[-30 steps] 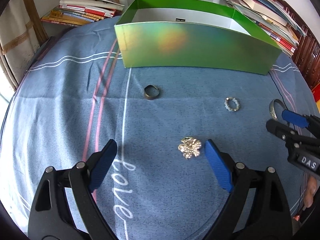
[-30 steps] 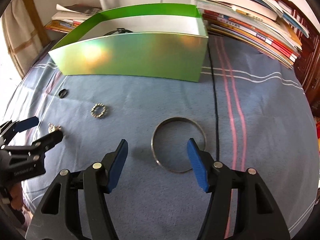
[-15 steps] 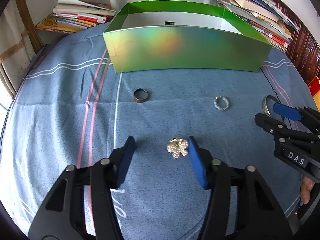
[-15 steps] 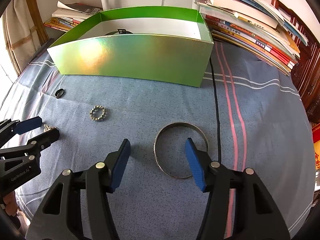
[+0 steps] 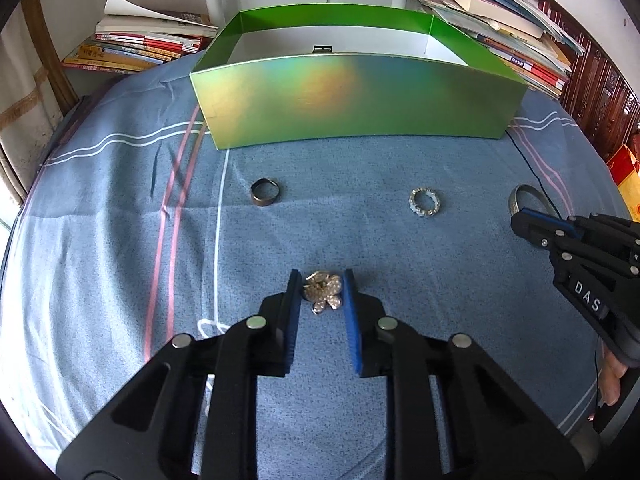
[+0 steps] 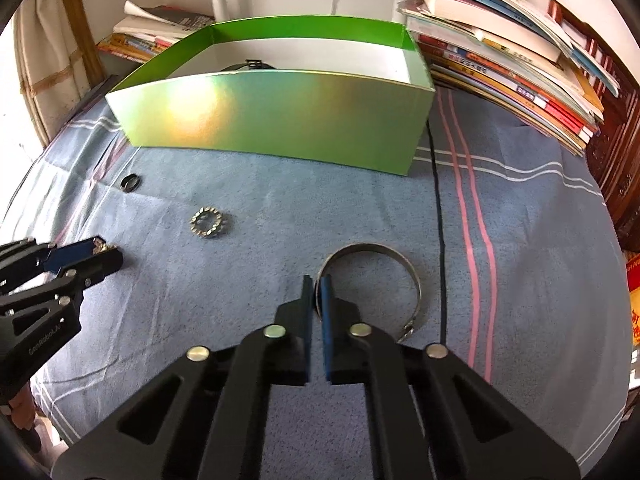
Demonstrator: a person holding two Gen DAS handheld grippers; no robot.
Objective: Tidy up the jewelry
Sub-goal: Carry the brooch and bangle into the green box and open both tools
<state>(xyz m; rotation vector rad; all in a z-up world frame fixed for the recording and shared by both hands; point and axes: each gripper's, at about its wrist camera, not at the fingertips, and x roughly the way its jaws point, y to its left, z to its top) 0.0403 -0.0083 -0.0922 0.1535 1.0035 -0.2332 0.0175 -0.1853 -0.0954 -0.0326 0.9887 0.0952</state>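
Note:
A glittering flower brooch [image 5: 324, 292] lies on the blue bedspread between the pads of my left gripper [image 5: 322, 280]. Its jaws are closing and both pads touch the brooch's sides. My right gripper [image 6: 317, 282] is shut on the near left rim of a silver bangle [image 6: 400, 258], which lies flat on the cloth. Across the views, the right gripper [image 5: 520, 216] pinches the bangle [image 5: 516, 200], and the left gripper [image 6: 106, 250] shows at the left edge. A dark band ring [image 5: 264, 192] and a beaded ring [image 5: 425, 202] lie loose before the green box [image 5: 352, 100].
The green box [image 6: 280, 120] stands open at the back, with a dark item inside. Book stacks [image 6: 520, 60] pile up at the right, and more books [image 5: 136, 48] lie at the back left. A black cable [image 6: 438, 208] runs past the bangle. A wooden cabinet [image 5: 600, 104] borders the right.
Both sets of jaws have come together: the left narrowed from wide apart until it met the brooch, and the right shut on the bangle's rim. Neither hand has shifted much.

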